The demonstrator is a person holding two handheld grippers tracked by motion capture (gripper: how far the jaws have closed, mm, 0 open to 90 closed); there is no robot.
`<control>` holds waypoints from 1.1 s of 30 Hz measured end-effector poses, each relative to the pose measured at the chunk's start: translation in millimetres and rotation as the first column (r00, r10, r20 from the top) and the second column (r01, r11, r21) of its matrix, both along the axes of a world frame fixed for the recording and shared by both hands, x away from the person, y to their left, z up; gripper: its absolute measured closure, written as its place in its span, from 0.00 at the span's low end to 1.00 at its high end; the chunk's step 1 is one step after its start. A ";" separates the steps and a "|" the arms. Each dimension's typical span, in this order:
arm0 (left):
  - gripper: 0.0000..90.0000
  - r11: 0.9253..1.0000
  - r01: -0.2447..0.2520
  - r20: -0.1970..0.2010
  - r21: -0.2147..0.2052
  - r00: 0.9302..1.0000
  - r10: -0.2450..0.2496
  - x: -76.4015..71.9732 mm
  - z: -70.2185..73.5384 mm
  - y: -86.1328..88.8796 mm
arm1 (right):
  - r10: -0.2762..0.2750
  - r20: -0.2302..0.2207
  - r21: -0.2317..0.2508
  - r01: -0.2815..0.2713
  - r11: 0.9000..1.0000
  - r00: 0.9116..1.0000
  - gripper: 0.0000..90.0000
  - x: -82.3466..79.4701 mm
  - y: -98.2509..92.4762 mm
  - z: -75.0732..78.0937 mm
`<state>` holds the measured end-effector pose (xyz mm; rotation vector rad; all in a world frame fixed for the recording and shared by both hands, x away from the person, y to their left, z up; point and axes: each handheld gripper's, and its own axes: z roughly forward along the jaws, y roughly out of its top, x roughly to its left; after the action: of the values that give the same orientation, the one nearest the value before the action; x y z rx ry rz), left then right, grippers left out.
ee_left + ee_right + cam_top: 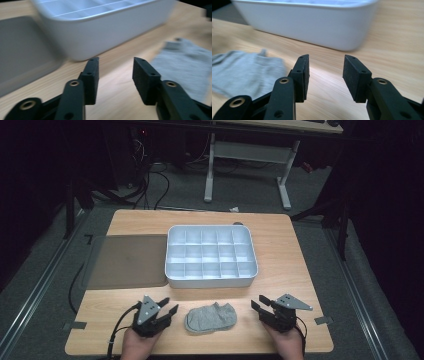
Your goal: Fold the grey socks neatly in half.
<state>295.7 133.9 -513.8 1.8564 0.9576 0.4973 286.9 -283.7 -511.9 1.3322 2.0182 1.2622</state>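
Note:
A grey sock [211,317] lies flat near the table's front edge, between the two hands. My left gripper [169,306] rests to the sock's left, open, with bare wood between its pads [91,75]; the sock [186,65] shows off to its right. On the sock's other side my right gripper [259,302] is open too, nothing between its fingers [355,75], and the sock [244,72] lies to its left. Neither gripper touches the sock. A white divided tray [210,282] stands behind, its wall [100,37] [312,27] ahead of both grippers.
A flat grey lid or mat [127,262] lies left of the tray. The wooden table [295,270] has bare wood at the right and front. Beyond the far edge are cables and a desk's white legs [285,190] on the floor.

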 end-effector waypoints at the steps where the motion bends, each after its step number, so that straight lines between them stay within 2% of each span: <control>1: 0.61 1.000 -0.029 -0.015 -0.010 0.999 0.029 2.7 -1.7 5.4 | -0.013 -0.013 0.011 0.013 1.000 1.000 0.64 0.8 -3.9 -1.5; 3: 0.57 0.998 -0.062 -0.019 -0.013 0.998 0.062 7.0 -3.2 10.7 | -0.021 -0.022 0.023 0.021 1.000 1.000 0.64 3.3 -7.2 -2.6; 4: 0.56 0.998 -0.062 -0.019 -0.013 0.998 0.062 7.0 -3.2 10.7 | -0.021 -0.022 0.023 0.021 1.000 1.000 0.64 3.3 -7.2 -2.6; 5: 0.55 0.996 -0.080 -0.023 -0.026 0.997 0.080 9.7 -3.3 13.6 | -0.041 -0.014 0.012 0.042 0.999 0.999 0.60 3.8 -5.5 -2.5; 11: 0.52 0.998 -0.066 -0.033 -0.009 0.997 0.066 8.7 -5.6 17.4 | -0.041 0.007 -0.026 0.041 0.999 0.999 0.62 0.0 -1.5 -5.2; 18: 0.52 0.999 -0.054 -0.045 -0.005 0.998 0.054 6.9 -6.4 15.0 | -0.051 -0.004 -0.044 0.051 0.998 0.999 0.63 1.5 1.0 -6.9; 20: 0.53 0.999 -0.047 -0.054 -0.020 0.997 0.045 6.0 -6.6 15.1 | -0.048 -0.004 -0.043 0.048 0.998 0.999 0.63 1.3 1.4 -6.6; 21: 0.54 0.999 -0.043 -0.056 -0.021 0.998 0.042 5.4 -6.8 14.6 | -0.049 -0.003 -0.035 0.049 0.998 0.999 0.59 0.9 1.6 -6.1; 24: 0.54 0.999 -0.035 -0.055 -0.017 0.998 0.034 3.9 -7.1 13.3 | -0.045 -0.007 -0.023 0.045 0.999 0.999 0.57 1.2 1.7 -5.5; 28: 0.57 0.999 -0.043 -0.031 -0.011 0.999 0.043 1.9 -6.0 13.6 | -0.029 -0.007 -0.019 0.029 0.999 1.000 0.55 0.3 5.9 -4.4; 31: 0.57 0.999 -0.045 -0.035 -0.015 0.998 0.045 2.1 -6.2 14.3 | -0.026 -0.003 -0.018 0.026 1.000 1.000 0.55 -0.5 7.2 -3.6; 33: 0.57 0.999 -0.051 -0.035 0.002 0.998 0.051 1.5 -6.9 14.1 | -0.020 0.003 -0.015 0.020 1.000 1.000 0.55 -1.9 9.2 -1.8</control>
<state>297.2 148.0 -520.7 1.8509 1.0301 0.4975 285.0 -274.4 -513.8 1.3402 2.0038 1.2373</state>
